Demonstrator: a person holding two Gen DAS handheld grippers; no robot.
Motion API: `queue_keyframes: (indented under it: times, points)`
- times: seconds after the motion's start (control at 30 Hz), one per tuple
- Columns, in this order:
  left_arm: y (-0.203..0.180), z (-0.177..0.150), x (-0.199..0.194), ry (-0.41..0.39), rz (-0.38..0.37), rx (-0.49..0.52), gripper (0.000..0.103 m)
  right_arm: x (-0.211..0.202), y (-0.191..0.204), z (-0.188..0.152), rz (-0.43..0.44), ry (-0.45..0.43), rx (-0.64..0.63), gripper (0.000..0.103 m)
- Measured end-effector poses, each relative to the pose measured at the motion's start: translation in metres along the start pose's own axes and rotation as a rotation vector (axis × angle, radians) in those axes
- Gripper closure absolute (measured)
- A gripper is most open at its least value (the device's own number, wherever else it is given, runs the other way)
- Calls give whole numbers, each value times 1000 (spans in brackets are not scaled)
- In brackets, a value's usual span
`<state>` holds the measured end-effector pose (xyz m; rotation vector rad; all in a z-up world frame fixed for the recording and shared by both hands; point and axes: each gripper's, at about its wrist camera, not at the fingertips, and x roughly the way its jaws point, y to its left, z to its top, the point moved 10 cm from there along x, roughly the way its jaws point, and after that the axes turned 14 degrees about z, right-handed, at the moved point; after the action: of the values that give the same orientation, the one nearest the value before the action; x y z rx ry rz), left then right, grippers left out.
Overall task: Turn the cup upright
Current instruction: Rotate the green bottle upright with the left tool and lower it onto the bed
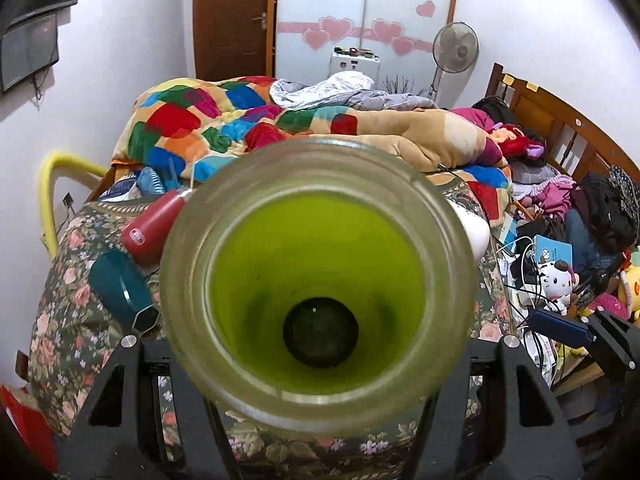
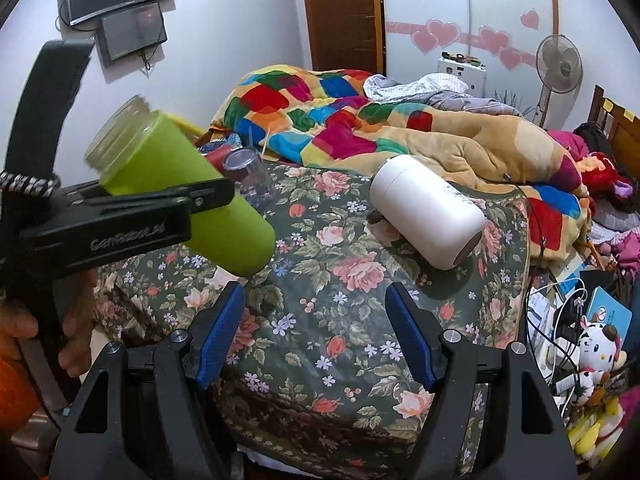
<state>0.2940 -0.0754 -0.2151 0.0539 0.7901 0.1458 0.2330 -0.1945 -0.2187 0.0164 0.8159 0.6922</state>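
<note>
- Two grippers in my feeds; only the left gripper carries anything.
- Left claw is clamped across the middle of the green cup, which I see lifted clear of the bed and tilted, mouth up and to the left, base down and to the right.
- From the left wrist, the cup's open mouth fills most of my view; I look straight down its green inside to a dark round bottom. Clear threaded rim reads blurred.
- Right gripper hangs over the floral bedspread, its blue pads spread wide with nothing between them.
- White flask lies on its side on the bedspread, well apart from the cup, beyond the right claw.
- Clear tumbler sits behind the cup, partly hidden by it.
- Red bottle and teal cup lie to the left of the green cup in the left view, both on the bed.
- Patchwork blanket is heaped at the far end of the bed.
- Plush toy sits among cables off the bed's right side.
</note>
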Motion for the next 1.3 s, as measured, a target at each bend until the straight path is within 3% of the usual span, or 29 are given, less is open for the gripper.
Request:
queue_keyframes:
  times: [0.4,0.83,1.0,1.17,1.3]
  points:
    - [-23,-26,43,90,-6,52,40,8,-13,-2,2,15,27,33]
    - [-36,-29,44,91,-17,135,35,3,-18,-2,-9,8,53,33]
    - [-24,-22,19,55,-41,92,34,-11,-13,4,-24,-23,41,33]
    - [0,-10,-33,-45,-61,42,32,-30,-5,13,-44,-69,19,33]
    - [26,4,-83,-146,-24,2,32,-56,7,25,-54,-141,1,33]
